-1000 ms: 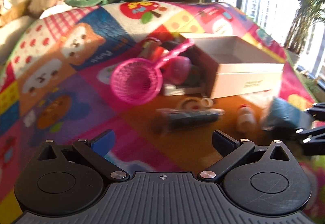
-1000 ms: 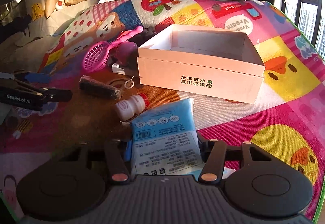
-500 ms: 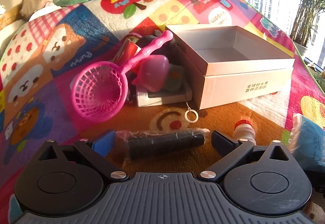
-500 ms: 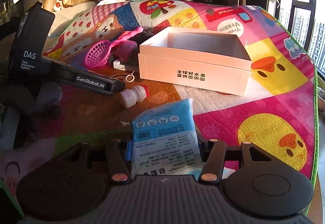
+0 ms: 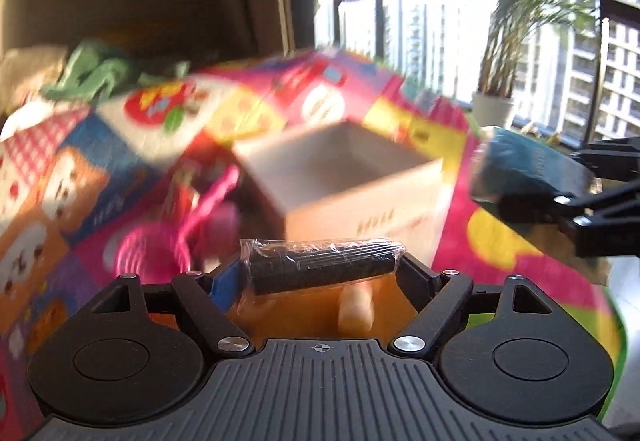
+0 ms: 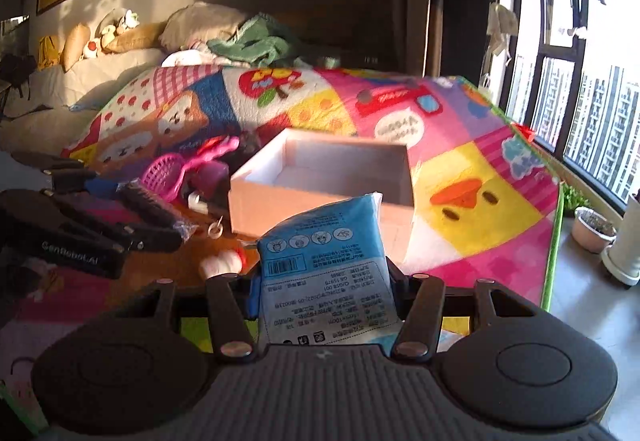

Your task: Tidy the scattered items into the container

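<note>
My left gripper (image 5: pixel 320 269) is shut on a black roll in clear wrap (image 5: pixel 320 265) and holds it above the mat, in front of the open white box (image 5: pixel 340 169). My right gripper (image 6: pixel 324 281) is shut on a blue tissue pack (image 6: pixel 324 265), raised in front of the same box (image 6: pixel 320 177). The left gripper with its roll (image 6: pixel 148 201) shows at the left of the right wrist view. The right gripper and blue pack (image 5: pixel 524 177) show at the right of the left wrist view. A small white bottle with a red cap (image 6: pixel 222 263) lies on the mat.
A pink toy scoop (image 6: pixel 168 175), a pink round toy (image 6: pixel 210 177) and a key ring (image 6: pixel 216 229) lie left of the box on the colourful play mat (image 6: pixel 472 201). Pillows and a green cloth (image 6: pixel 252 41) lie behind. Potted plants (image 6: pixel 592 229) stand by the window at right.
My left gripper closed on the wrapped black roll and lifted it off the mat toward the box. My right gripper rose with the blue pack and moved closer to the box.
</note>
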`<move>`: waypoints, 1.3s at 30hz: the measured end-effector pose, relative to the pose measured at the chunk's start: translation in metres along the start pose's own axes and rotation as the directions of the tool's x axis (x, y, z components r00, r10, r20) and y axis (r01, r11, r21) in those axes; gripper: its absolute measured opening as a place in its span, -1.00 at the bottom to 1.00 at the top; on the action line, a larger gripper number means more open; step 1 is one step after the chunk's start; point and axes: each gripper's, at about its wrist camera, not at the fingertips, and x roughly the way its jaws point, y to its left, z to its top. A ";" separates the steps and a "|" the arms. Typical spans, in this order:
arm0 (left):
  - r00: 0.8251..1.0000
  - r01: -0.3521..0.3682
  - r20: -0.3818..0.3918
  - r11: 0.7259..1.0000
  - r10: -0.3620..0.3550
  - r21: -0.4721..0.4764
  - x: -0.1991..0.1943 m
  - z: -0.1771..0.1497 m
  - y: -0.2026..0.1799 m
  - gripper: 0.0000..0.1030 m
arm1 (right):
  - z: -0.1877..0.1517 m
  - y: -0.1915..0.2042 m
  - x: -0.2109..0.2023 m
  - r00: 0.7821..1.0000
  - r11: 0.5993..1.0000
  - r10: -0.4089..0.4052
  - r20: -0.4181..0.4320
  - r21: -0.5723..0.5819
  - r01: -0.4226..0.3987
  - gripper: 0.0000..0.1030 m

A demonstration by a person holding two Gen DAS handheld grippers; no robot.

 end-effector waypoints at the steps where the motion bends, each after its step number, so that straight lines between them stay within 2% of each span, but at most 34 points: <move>1: 0.999 0.013 0.029 1.000 -0.013 0.011 0.002 0.014 0.000 0.65 | 0.016 -0.005 0.000 1.000 1.000 -0.002 0.025 0.010 0.002 0.05; 3: 0.996 0.043 0.077 0.999 -0.043 0.006 0.013 0.041 0.005 0.65 | 0.048 -0.018 0.005 0.998 0.999 0.006 0.070 0.041 -0.009 0.05; 6: 0.985 0.107 0.141 0.994 -0.100 -0.039 0.045 0.078 0.019 0.68 | 0.101 -0.046 0.033 0.992 0.988 0.015 0.122 0.153 -0.034 0.06; 8: 0.979 0.156 0.149 0.984 -0.143 -0.086 0.071 0.093 0.032 0.94 | 0.126 -0.065 0.065 0.991 0.967 0.027 0.131 0.246 -0.059 0.11; 9: 0.980 0.155 0.146 0.979 -0.136 -0.133 0.081 0.096 0.040 0.93 | 0.134 -0.073 0.081 0.990 0.955 0.045 0.132 0.284 -0.081 0.34; 11: 0.987 0.127 0.120 0.971 -0.104 -0.203 0.090 0.094 0.055 0.93 | 0.140 -0.086 0.107 0.993 0.933 0.032 0.113 0.352 -0.070 0.64; 13: 0.994 0.080 0.096 0.974 -0.060 -0.213 0.089 0.081 0.068 0.95 | 0.134 -0.092 0.122 0.995 0.927 0.008 0.097 0.373 -0.044 0.64; 15: 0.998 0.002 0.067 0.983 0.011 -0.184 0.084 0.064 0.076 0.95 | 0.122 -0.092 0.125 0.996 0.935 -0.009 0.094 0.353 -0.025 0.64; 19: 0.991 -0.133 0.016 0.982 0.136 -0.134 0.065 0.019 0.092 0.96 | 0.092 -0.074 0.124 0.997 0.965 -0.034 0.064 0.262 0.016 0.64; 24: 0.985 -0.171 -0.050 0.974 0.166 -0.151 0.045 -0.023 0.106 0.97 | 0.061 -0.024 0.113 0.999 0.995 0.036 0.015 0.096 -0.038 0.64; 28: 0.978 -0.206 -0.082 0.960 0.194 -0.189 0.033 -0.046 0.109 0.97 | 0.034 0.016 0.114 0.986 0.988 0.148 -0.080 0.045 -0.145 0.64; 31: 0.976 -0.213 -0.080 0.961 0.201 -0.178 0.024 -0.056 0.102 0.97 | 0.008 0.050 0.117 0.975 0.982 0.180 -0.134 -0.026 -0.185 0.58; 34: 0.980 -0.194 -0.084 0.967 0.182 -0.162 0.023 -0.060 0.095 0.97 | -0.009 0.071 0.124 0.956 0.974 0.206 -0.211 -0.052 -0.222 0.32; 36: 0.981 -0.189 -0.082 0.969 0.178 -0.158 0.023 -0.061 0.092 0.97 | -0.014 0.076 0.129 0.946 0.974 0.210 -0.247 -0.032 -0.225 0.03; 38: 0.982 -0.185 -0.076 0.971 0.175 -0.154 0.024 -0.062 0.090 0.97 | -0.016 0.076 0.131 0.942 0.975 0.210 -0.263 -0.010 -0.220 -0.10; 39: 0.982 -0.185 -0.073 0.971 0.175 -0.150 0.026 -0.063 0.090 0.97 | -0.017 0.074 0.129 0.943 0.976 0.209 -0.260 -0.002 -0.217 -0.10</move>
